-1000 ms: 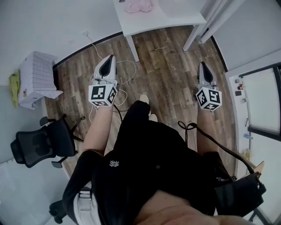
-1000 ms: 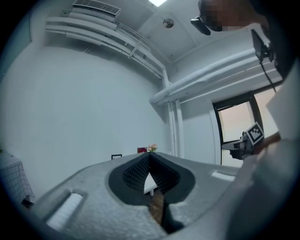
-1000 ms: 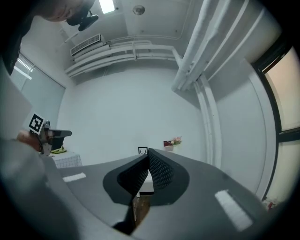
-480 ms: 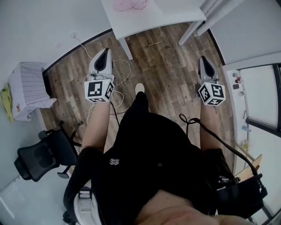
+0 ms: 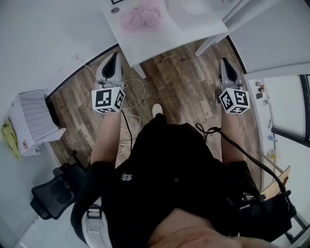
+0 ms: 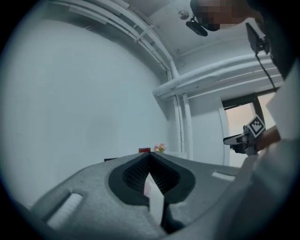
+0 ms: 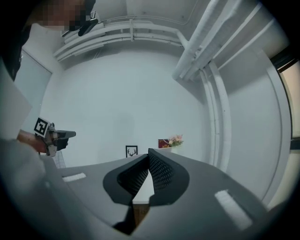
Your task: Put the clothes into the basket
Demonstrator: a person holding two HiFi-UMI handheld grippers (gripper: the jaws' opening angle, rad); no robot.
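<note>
A pink heap of clothes [image 5: 140,17] lies on the white table [image 5: 169,36] at the top of the head view. A white gridded basket [image 5: 31,121] stands on the floor at the far left, by the wall. My left gripper [image 5: 113,59] is held out over the wooden floor near the table's left leg, its jaws shut and empty. My right gripper [image 5: 224,63] is held level with it near the table's right leg, also shut with nothing in it. In their own views the left gripper [image 6: 149,155] and the right gripper [image 7: 149,151] each show tips meeting.
A black office chair [image 5: 53,193] stands at the lower left. White cables [image 5: 130,92] trail over the floor below the table. A yellow-green thing [image 5: 9,138] lies beside the basket. White pipes [image 5: 242,12] run up the corner on the right. A small framed picture [image 7: 131,151] stands far off.
The person has stepped toward the table: it and the pink clothes fill more of the head view's top, while basket and chair have slid down and left. Both grippers stayed shut.
</note>
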